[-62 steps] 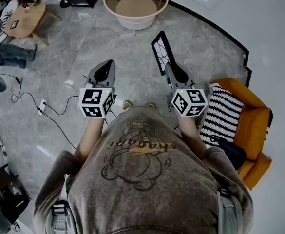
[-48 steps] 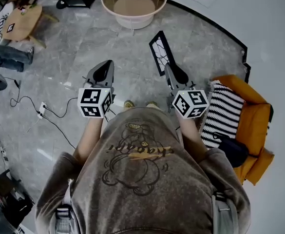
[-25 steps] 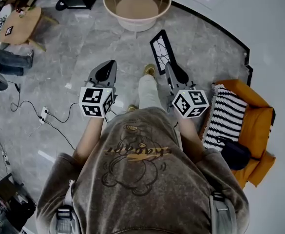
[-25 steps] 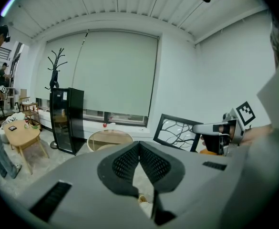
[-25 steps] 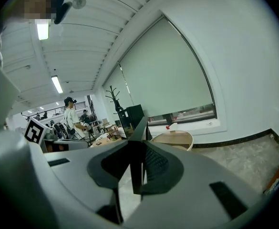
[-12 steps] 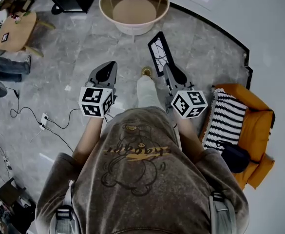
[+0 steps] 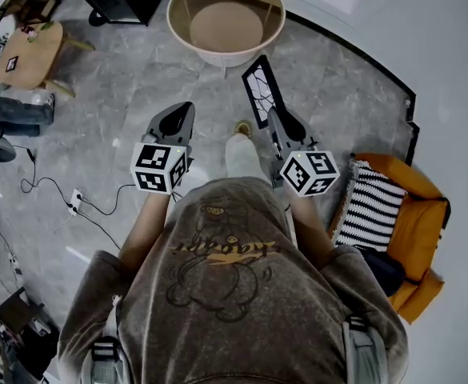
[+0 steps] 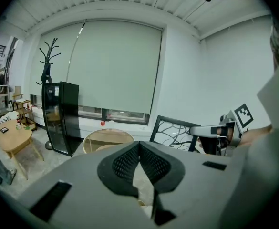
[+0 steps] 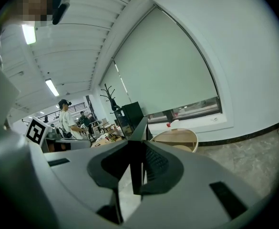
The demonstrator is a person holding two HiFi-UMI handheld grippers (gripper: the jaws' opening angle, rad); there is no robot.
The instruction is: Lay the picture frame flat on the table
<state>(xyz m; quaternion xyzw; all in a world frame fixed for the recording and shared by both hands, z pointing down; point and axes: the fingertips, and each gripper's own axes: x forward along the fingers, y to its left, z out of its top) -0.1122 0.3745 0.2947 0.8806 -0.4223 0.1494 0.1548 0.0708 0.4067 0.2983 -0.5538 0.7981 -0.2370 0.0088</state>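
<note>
The picture frame (image 7: 258, 88) is black, with a branch-patterned pane, and hangs upright in the air over the grey floor. My right gripper (image 7: 275, 119) is shut on its lower edge. In the right gripper view the frame's dark edge (image 9: 138, 142) stands clamped between the pads. The left gripper view shows the frame (image 8: 173, 133) to the right, with the right gripper (image 8: 210, 130) behind it. My left gripper (image 7: 182, 109) is shut with nothing in it, its pads meeting (image 8: 139, 145). A round cream table (image 7: 226, 12) with a raised rim stands ahead.
An orange armchair (image 7: 416, 214) with a striped cushion (image 7: 371, 205) is at the right. A small wooden table (image 7: 28, 50) stands far left, with cables (image 7: 54, 184) on the floor. A black cabinet (image 8: 58, 116) and a coat rack (image 8: 47, 63) stand by the window. People (image 9: 64, 118) are in the background.
The person has stepped forward, so the round table is nearer. One leg now shows between the grippers. The right gripper still holds the frame upright; the left stays shut.
</note>
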